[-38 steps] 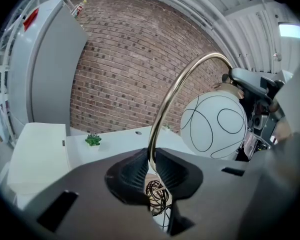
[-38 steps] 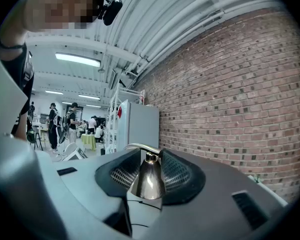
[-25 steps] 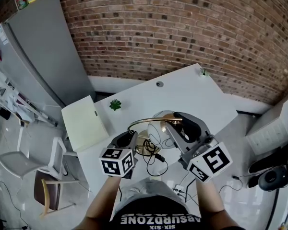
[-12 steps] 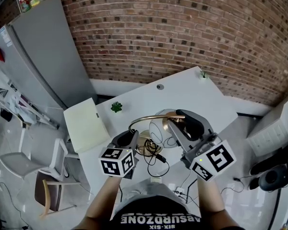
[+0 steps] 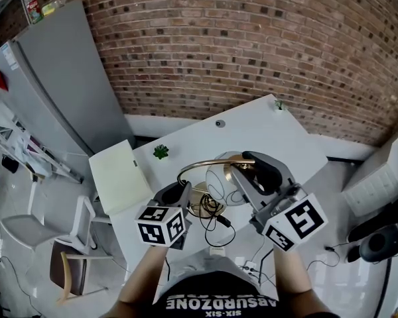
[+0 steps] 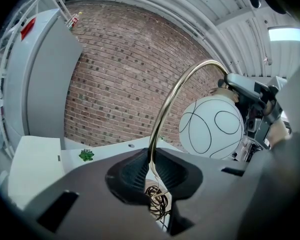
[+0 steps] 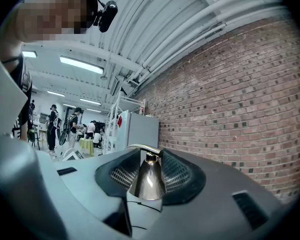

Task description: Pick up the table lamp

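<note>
Since 1 sec ago, both your claws & the table lamp (image 5: 219,183) sit a bit higher over the tabletop (image 5: 272,128). The grip looks the same.

Your left claw (image 5: 184,191) is almost all the way closed. It pinches the lamp's thin gold stem (image 6: 166,111) low down, right btw its two dark pads. In the left gripper view the stem goes up & bends over to the right. Just under that claw you see a tangle of dark cord (image 6: 157,204) by the lamp's foot.

Your right claw (image 5: 244,167) is abt half open, but it's not empty. Its pads squeeze the shiny gold cone (image 7: 149,178) from both sides. That cone sits on top of the white ball shade (image 6: 211,128), the one w/ thin black loops on it. So the ball hangs just under the right claw, & the curved stem runs from one claw to the other.

The lamp is right in front of you, over the near part of the tabletop. A small green plant (image 5: 160,152) sits well apart from it, on the tabletop's left side. A brick wall (image 5: 252,45) is behind.
</note>
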`<state>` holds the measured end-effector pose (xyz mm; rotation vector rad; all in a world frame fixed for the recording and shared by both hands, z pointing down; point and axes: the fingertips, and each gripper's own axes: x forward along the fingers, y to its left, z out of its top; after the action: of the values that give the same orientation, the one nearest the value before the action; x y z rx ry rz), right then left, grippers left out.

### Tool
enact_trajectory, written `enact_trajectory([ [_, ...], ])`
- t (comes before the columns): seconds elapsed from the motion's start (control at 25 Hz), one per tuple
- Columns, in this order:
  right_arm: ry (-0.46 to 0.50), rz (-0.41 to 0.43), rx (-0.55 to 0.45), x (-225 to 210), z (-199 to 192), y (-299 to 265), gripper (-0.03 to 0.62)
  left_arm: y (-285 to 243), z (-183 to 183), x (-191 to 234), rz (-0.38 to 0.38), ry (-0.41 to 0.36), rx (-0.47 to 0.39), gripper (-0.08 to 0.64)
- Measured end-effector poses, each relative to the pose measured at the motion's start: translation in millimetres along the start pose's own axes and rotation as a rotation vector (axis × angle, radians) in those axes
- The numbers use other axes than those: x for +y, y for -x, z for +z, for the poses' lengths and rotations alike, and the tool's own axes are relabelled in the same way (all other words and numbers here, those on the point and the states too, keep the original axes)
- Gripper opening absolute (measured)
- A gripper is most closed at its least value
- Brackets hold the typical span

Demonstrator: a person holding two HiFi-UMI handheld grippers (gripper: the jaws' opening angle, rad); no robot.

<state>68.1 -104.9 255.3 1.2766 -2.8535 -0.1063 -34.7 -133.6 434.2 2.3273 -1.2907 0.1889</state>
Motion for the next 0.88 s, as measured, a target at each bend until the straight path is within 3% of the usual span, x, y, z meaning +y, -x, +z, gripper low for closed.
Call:
enact_trajectory([
  [0.88,0.019,-0.013,0.007,4.1,0.0,-2.8,0.127,0.1,0.1,3.4,0.001,0.006,0.019,0.037],
])
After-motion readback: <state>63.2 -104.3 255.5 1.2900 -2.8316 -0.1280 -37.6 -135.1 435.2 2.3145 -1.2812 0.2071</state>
